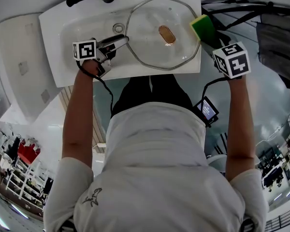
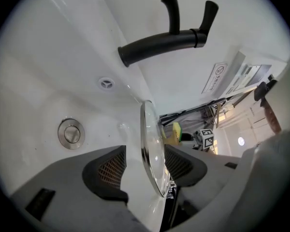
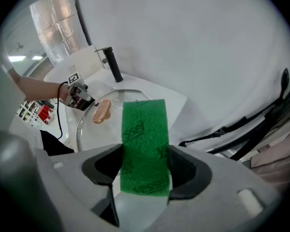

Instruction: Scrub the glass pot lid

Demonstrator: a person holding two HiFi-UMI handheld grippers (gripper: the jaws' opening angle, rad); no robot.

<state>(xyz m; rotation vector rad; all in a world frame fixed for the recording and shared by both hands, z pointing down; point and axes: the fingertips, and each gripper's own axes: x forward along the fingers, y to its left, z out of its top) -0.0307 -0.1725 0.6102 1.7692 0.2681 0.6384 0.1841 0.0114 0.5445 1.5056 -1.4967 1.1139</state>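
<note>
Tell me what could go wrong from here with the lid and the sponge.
1. The left hand-held gripper stands open around the rim of the lid without pressing it, so the lid may slide or clatter against the sink once scrubbed.
2. The right hand-held gripper clamps the sponge near one end; pressing hard could bend or twist it loose.
</note>
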